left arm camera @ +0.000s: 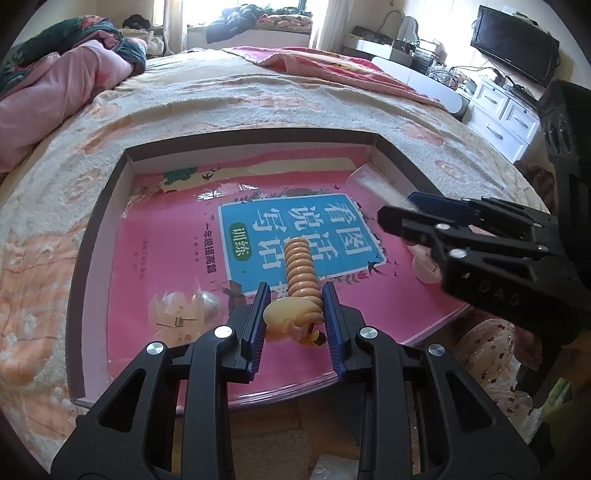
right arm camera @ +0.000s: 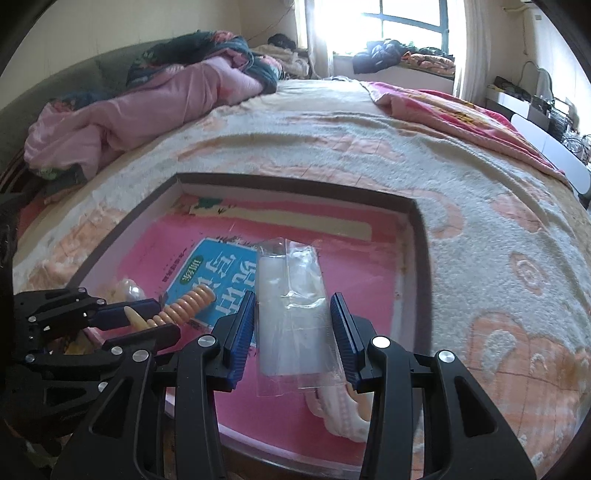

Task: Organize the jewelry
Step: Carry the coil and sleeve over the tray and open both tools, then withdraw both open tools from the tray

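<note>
Bedside, left hand-held gripper clamps beaded bracelet lengthwise, pointing away.

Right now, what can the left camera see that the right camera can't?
Only the left view shows the TV and a small bag holding a metal piece. Only the right view shows the window. Both show the bead bracelet in the left gripper, the clear bag in the right gripper, and the pink book.

The clear plastic bag was smeared by blur beside the right gripper. The book's near edge was hidden behind both grippers. The tray's near-right corner stayed unseen.
</note>
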Available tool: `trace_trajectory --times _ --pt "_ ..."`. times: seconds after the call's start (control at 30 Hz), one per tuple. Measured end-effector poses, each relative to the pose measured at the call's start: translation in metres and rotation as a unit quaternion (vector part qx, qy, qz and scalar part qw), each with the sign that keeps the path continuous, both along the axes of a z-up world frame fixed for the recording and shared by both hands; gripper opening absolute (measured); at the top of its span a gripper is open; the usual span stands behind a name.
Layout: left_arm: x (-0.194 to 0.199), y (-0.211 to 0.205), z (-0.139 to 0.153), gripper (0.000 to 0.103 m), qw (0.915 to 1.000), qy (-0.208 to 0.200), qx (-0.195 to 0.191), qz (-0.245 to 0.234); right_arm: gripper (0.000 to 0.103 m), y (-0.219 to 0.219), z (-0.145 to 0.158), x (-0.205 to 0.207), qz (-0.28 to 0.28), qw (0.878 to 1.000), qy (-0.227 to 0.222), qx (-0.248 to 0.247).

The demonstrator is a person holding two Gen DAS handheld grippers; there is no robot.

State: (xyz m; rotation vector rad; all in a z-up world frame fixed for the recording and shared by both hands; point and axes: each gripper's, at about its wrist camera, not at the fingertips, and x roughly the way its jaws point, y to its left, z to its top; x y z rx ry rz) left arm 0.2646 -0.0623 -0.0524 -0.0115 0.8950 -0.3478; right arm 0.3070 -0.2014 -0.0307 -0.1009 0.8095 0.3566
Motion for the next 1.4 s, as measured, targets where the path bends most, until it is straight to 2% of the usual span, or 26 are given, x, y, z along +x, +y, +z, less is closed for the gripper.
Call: trace_trajectory --times 0.23,0.4,0.67,0.83,0.87,0.97,1.13,1.2,1.4 --pt "0.000 0.005 0.001 0.022 1.0000 0.002 0.000 0.007 0.040 0.004 -0.007 0.004 -0.001 1.000 0.015 -0.002" --pt "-0.004 0.010 0.007 0.028 0.9999 -0.002 -0.006 0.013 0.041 -0.002 -0.007 0.002 -0.008 1.000 0.023 0.018" --pt "-0.010 0.018 0.020 0.034 0.9995 -0.017 -0.013 0.023 0.058 -0.020 0.017 -0.018 -0.027 0.998 -0.003 0.065" --pt "-0.020 0.024 0.035 0.046 0.9985 -0.040 -0.017 0.032 0.072 -0.031 0.040 -0.036 -0.046 0.994 -0.040 0.092" --pt "-0.023 0.025 0.038 0.051 0.9982 -0.045 -0.019 0.035 0.074 -0.034 0.044 -0.041 -0.051 0.993 -0.049 0.095" --pt "-0.031 0.031 0.046 0.057 0.9967 -0.060 -0.029 0.046 0.086 -0.040 0.055 -0.054 -0.068 0.990 -0.073 0.102" --pt "-0.044 0.037 0.057 0.073 0.9944 -0.078 -0.040 0.059 0.088 -0.050 0.068 -0.073 -0.082 0.986 -0.102 0.105" --pt "-0.048 0.039 0.060 0.085 0.9936 -0.082 -0.045 0.062 0.090 -0.053 0.071 -0.079 -0.084 0.985 -0.109 0.107" --pt "-0.063 0.044 0.070 0.092 0.9910 -0.099 -0.055 0.071 0.091 -0.059 0.075 -0.099 -0.087 0.983 -0.124 0.105"
